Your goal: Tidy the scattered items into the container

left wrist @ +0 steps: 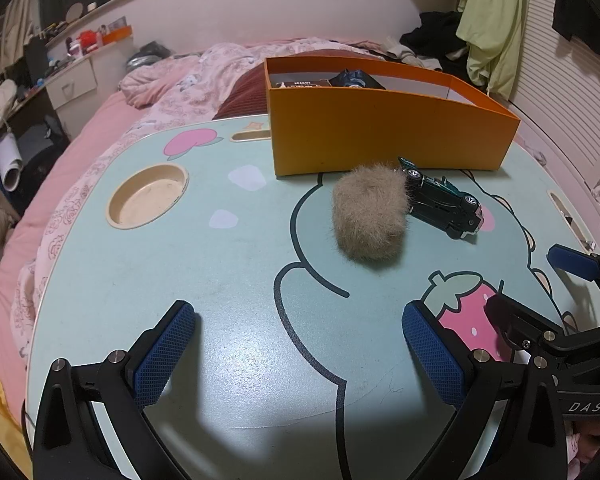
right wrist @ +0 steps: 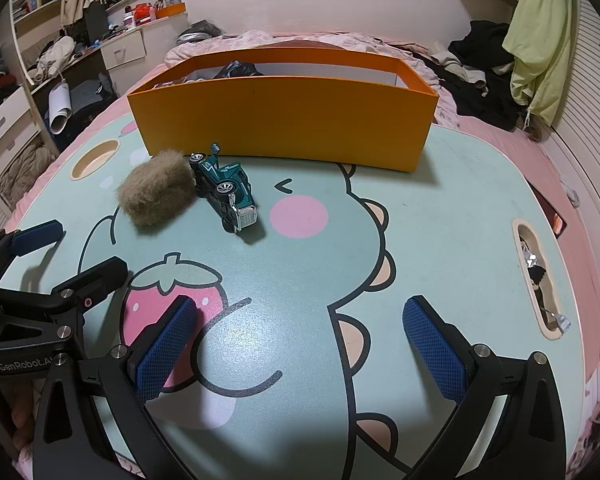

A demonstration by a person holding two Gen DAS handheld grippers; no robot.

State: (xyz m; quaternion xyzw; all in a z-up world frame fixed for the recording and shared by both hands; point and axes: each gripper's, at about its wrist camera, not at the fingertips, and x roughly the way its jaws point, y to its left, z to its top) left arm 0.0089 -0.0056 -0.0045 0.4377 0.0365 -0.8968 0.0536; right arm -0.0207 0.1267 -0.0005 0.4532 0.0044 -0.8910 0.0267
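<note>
Down at the near edge of the table [right wrist: 440, 216] both grippers sit empty with jaws spread wide, left gripper [left wrist: 298, 354] and right gripper [right wrist: 300, 350] side by side. Further out, a fuzzy ball [left wrist: 368, 212] and a toy car [left wrist: 444, 202] tipped on its side lie touching, just in front of the orange box [right wrist: 284, 120]. Box already has a couple of things in it, so I'd say these two are what's left.

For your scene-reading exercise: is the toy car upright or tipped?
Tipped: the toy car lies on its side, wheels facing sideways, against the fluffy ball.
</note>
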